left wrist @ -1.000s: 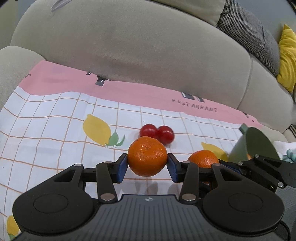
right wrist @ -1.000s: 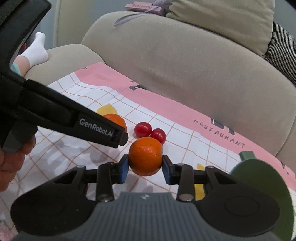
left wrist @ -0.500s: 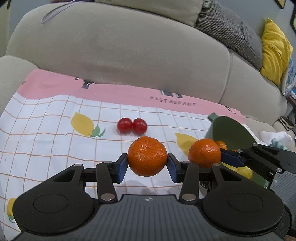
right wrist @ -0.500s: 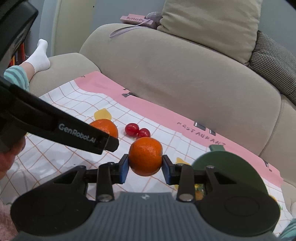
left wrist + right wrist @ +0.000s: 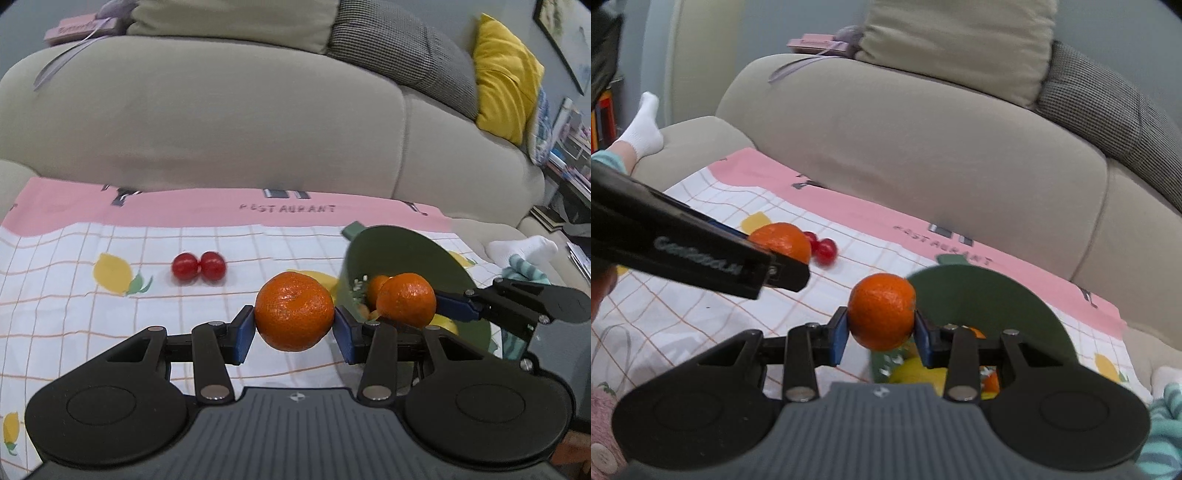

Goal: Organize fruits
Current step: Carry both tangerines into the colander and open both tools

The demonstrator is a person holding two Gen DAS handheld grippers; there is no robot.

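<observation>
My left gripper (image 5: 294,329) is shut on an orange mandarin (image 5: 294,311), held above the checked cloth. The right gripper (image 5: 880,335) is shut on a second mandarin (image 5: 881,311). In the left wrist view that second mandarin (image 5: 406,299) hangs over the mouth of the dark green bowl (image 5: 399,245), with the right gripper's fingers (image 5: 458,306) reaching in from the right. The bowl (image 5: 982,295) holds an orange fruit (image 5: 376,286) and yellow fruit (image 5: 916,373). Two red cherry tomatoes (image 5: 198,264) lie together on the cloth to the left. The left gripper's arm (image 5: 701,254) crosses the right wrist view with its mandarin (image 5: 783,242).
The cloth (image 5: 110,314) with a pink border and lemon prints covers a beige sofa seat. The sofa back (image 5: 221,122) rises behind, with grey (image 5: 399,51) and yellow (image 5: 506,74) cushions. A person's white-socked foot (image 5: 524,249) rests at the right and another (image 5: 642,125) on the left armrest.
Both grippers rose and moved right with their mandarins. The right one's mandarin now hangs at the green bowl's mouth, and the tomatoes have slid left in view.
</observation>
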